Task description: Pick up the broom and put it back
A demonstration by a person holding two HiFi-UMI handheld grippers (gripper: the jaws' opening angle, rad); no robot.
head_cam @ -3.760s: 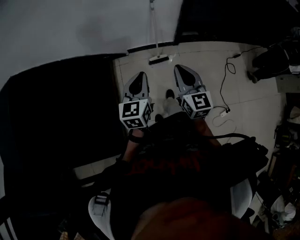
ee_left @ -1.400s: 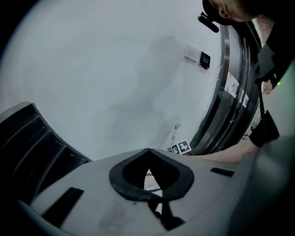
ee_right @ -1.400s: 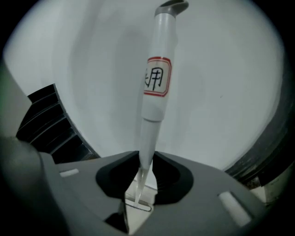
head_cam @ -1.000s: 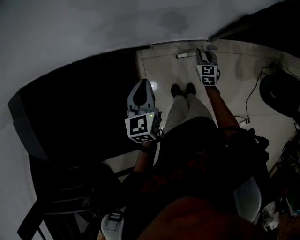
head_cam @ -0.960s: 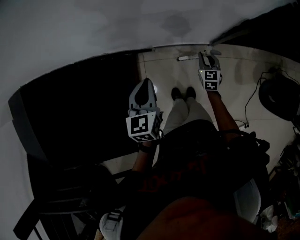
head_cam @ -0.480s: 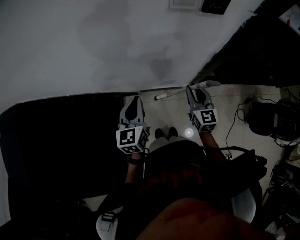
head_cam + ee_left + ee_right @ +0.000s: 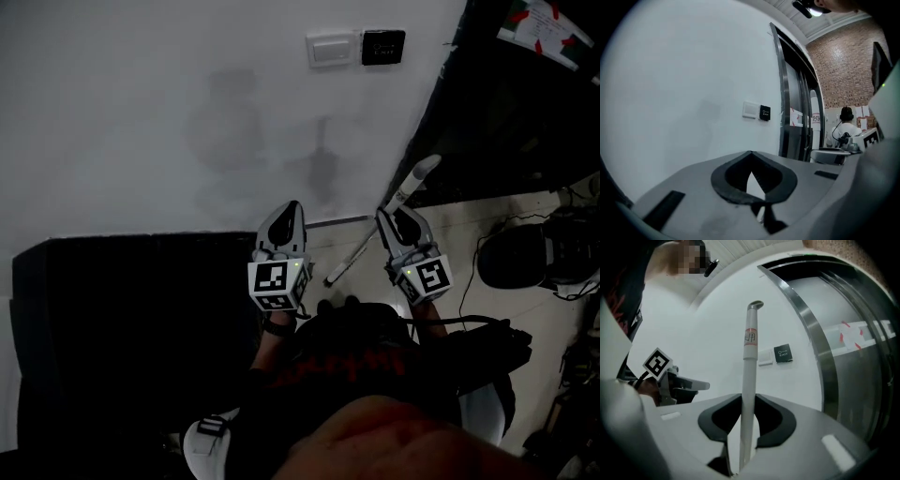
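Observation:
The broom's pale handle (image 7: 403,195) slants up to the right in front of the white wall, and its lower part (image 7: 349,262) runs down toward the floor. My right gripper (image 7: 392,220) is shut on that handle. In the right gripper view the handle (image 7: 751,348) rises between the dark pads (image 7: 776,420) to a hooked end cap. The broom's head is not in view. My left gripper (image 7: 289,210) hovers beside it at the left, with its jaws (image 7: 750,154) shut and nothing in them.
On the white wall are a light switch (image 7: 331,48) and a black exit button (image 7: 382,46). A dark glass door with a metal frame (image 7: 820,348) stands at the right. A large black mass (image 7: 122,309) fills the left. A dark object and cables (image 7: 514,255) lie on the tiled floor.
Both grippers have risen. The right one has lifted the broom handle from low near the floor until it slants up against the wall. The head view has tipped up to show the switches.

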